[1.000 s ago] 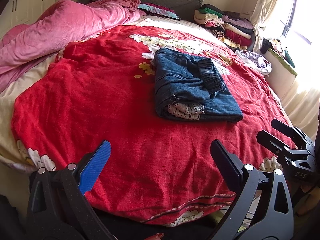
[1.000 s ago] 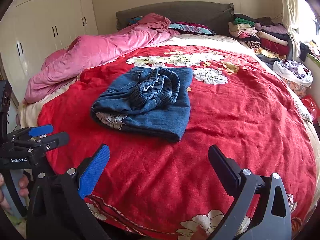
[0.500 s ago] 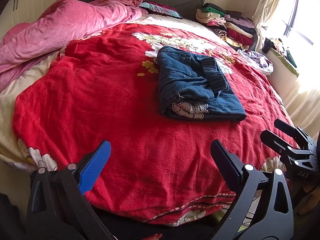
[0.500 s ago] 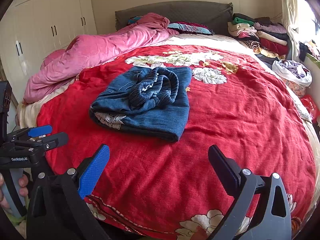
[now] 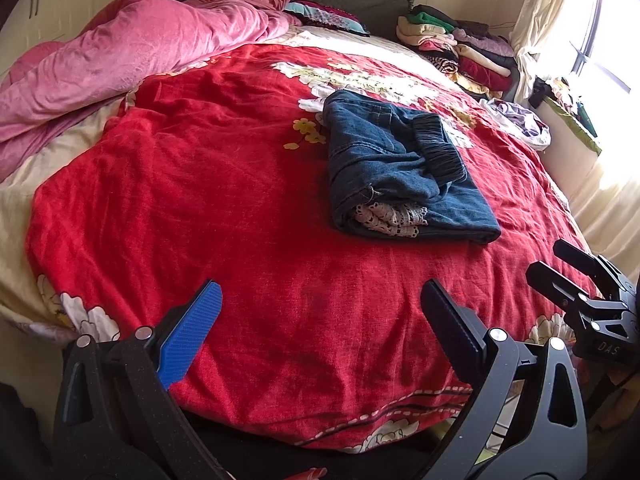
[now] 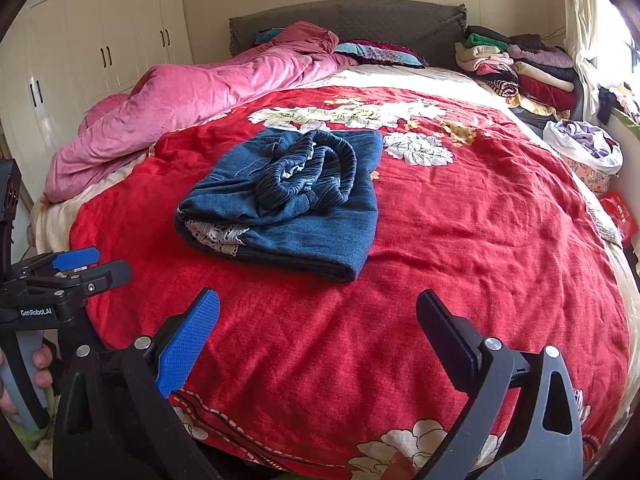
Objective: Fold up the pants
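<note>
Hovering at the foot edge of the bed, the left gripper (image 5: 320, 304) has its jaws spread wide with nothing between them, above the red floral bedspread (image 5: 200, 184) without touching it. The right gripper (image 6: 318, 316) beside it is likewise released and empty, well short of the cloth bundle ahead.

Ahead of both, near the middle of the spread, lie the folded pants (image 6: 288, 204), dark blue denim in a compact rectangle. The long axis runs away from the grippers toward the headboard, slightly slanted. The end nearest them shows stacked layers with a strip of white lace trim (image 5: 390, 216) peeping out. The gathered elastic waistband (image 6: 316, 168) is bunched on top, curled over the far half. From the left gripper the bundle sits ahead and to the right; from the right gripper, ahead and a little left. Bare bedspread lies between jaws and denim.

Farther off to the left a pink quilt (image 5: 132, 52) is heaped along the bed's side. At the far right corner, beside the grey headboard (image 6: 360, 20), stands a pile of folded clothes (image 6: 520, 68), with a loose bag of laundry (image 6: 588, 148) nearer the window side.
</note>
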Action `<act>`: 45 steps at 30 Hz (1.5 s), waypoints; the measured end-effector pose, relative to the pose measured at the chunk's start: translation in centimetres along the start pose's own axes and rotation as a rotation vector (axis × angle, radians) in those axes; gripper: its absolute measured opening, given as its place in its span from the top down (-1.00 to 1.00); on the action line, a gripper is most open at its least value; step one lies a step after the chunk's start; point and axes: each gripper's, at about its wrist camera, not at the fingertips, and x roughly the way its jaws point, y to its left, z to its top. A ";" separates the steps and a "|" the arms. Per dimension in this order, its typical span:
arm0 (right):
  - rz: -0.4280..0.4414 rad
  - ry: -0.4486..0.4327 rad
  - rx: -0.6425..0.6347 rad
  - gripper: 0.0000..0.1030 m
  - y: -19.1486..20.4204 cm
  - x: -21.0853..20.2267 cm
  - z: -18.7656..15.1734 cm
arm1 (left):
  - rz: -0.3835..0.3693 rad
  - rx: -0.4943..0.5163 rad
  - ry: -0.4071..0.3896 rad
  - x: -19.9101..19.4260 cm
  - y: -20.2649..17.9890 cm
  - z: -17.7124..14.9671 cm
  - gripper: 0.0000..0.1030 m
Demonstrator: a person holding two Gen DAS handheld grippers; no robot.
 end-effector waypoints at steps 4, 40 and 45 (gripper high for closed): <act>-0.001 -0.002 -0.006 -0.91 0.1 0.0 0.1 | 0.009 -0.003 0.000 0.0 0.2 0.1 -0.81; -0.389 0.188 0.385 -0.92 -38.5 10.1 3.3 | 0.450 -0.177 0.044 14.6 21.1 13.5 -0.84; -0.459 0.170 0.337 -0.92 -37.4 9.6 3.4 | 0.461 -0.174 0.015 13.8 20.7 12.8 -0.84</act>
